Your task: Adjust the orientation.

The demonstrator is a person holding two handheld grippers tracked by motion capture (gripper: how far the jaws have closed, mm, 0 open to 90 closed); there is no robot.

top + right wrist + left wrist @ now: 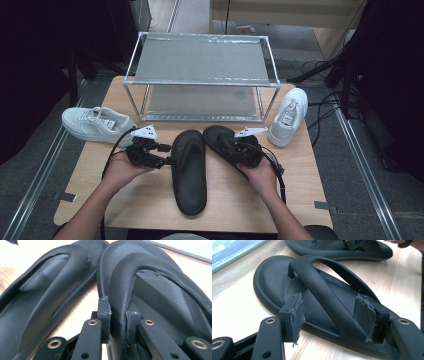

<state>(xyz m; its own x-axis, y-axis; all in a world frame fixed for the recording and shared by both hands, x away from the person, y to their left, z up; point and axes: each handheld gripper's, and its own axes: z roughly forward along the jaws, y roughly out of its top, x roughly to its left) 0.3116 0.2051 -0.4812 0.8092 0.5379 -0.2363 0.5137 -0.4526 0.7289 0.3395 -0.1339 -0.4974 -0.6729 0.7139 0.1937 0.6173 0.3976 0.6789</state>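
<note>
Two black flip-flops lie side by side on the wooden table. In the high view my left gripper is at the left edge of the left flip-flop. Its jaws stand open in the left gripper view, straddling that flip-flop's strap with my left gripper not pressing it. My right gripper rests on the right flip-flop. The right gripper view has my right gripper shut on that flip-flop's strap, with the left flip-flop beside it.
A two-shelf metal shoe rack stands at the table's far side. One white sneaker lies left of it and another white sneaker to its right. Bare tabletop lies in front near the person's forearms.
</note>
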